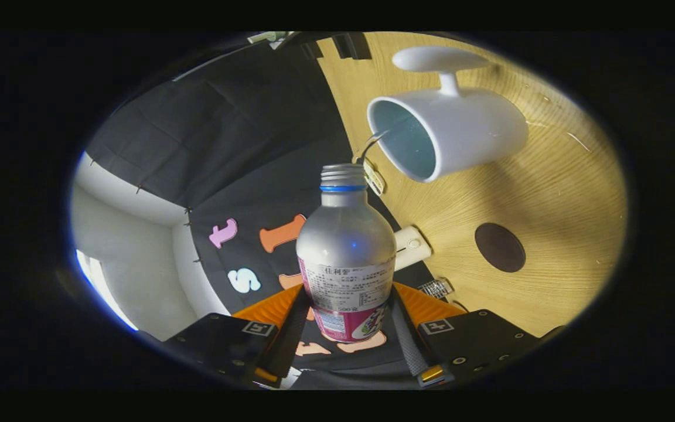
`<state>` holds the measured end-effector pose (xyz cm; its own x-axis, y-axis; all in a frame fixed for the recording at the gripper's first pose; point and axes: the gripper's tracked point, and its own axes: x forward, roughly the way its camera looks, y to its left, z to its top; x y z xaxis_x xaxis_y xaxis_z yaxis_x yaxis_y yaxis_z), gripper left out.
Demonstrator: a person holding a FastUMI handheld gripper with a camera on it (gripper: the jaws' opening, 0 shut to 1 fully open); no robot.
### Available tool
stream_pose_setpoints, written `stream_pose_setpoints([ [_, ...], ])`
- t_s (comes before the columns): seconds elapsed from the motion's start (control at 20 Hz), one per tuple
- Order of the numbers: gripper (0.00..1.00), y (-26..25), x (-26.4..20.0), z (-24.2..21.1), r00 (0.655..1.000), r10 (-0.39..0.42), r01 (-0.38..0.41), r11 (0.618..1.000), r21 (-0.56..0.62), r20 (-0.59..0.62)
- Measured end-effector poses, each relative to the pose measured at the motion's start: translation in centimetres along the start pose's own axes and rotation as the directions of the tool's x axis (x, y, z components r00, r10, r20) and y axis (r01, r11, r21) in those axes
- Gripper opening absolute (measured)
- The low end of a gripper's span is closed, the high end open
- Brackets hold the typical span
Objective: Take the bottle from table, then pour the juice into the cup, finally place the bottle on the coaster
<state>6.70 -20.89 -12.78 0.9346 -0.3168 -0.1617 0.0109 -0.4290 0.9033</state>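
Pouring step in hand: gripper [346, 316] clamping the bottle [346, 252] between both fingers at its labelled lower body, holding it rolled over so that a thin stream of juice [372, 143] is leaving the uncapped mouth and arcing into the cup [449, 132]. Standing on the wooden table [554, 187], white cup with handle, its open rim just beyond the bottle mouth, not touching it. Lying nearer the fingers than the cup, well apart from it on open wood: dark round coaster [500, 247]. Resting along the table's edge by the black cloth wall: small white block [411, 246] and a tag, close beside the bottle's line. Judging next: righting the bottle to stop the flow, then carrying it across to the coaster and setting it upright. Offering free room between cup and coaster; minding the cup rim and the table edge.
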Motion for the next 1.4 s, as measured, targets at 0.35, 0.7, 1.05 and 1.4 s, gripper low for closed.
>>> stream_pose_setpoints([
  [0.35, 0.75, 0.2, 0.1, -0.5, 1.0, 0.005, -0.005, 0.999, 0.036, -0.005],
  [0.7, 0.74, 1.3, 0.2, -1.2, 1.0, 0.028, -0.028, 0.995, 0.101, -0.006],
  [1.05, 0.75, 2.0, 0.1, -1.1, 0.999, 0.044, -0.045, 0.987, 0.155, 0.009],
  [1.4, 0.75, 2.6, 0.3, -1.2, 0.997, 0.071, -0.075, 0.973, 0.216, 0.027],
])
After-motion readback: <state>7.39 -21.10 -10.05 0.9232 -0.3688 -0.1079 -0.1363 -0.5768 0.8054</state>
